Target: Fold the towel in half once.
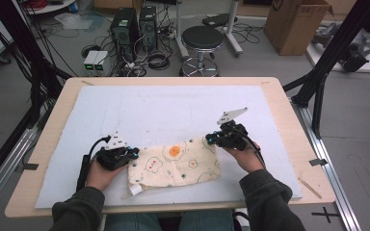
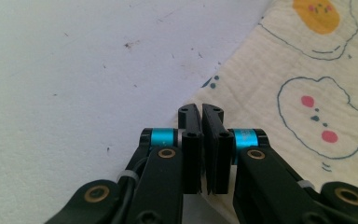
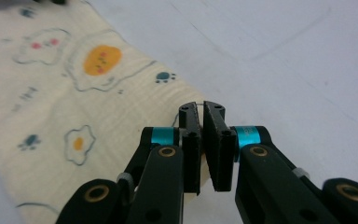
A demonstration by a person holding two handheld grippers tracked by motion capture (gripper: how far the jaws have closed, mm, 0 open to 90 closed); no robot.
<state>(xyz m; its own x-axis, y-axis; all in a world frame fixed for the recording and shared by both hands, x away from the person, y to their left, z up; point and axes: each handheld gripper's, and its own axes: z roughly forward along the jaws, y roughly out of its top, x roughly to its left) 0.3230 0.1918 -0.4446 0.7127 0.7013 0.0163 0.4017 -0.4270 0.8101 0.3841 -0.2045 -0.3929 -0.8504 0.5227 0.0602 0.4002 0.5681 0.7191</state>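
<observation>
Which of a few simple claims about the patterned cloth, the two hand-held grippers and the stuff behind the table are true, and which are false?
1. Each gripper is at a far corner of the cloth. True: the left gripper and the right gripper are there, jaws shut on its edge.
2. The cloth is plain white. False: it is cream with egg and paw prints.
3. A black stool stands beyond the table. True.
4. The cloth hangs over the table's edge. False: it lies wholly on the white mat.
</observation>
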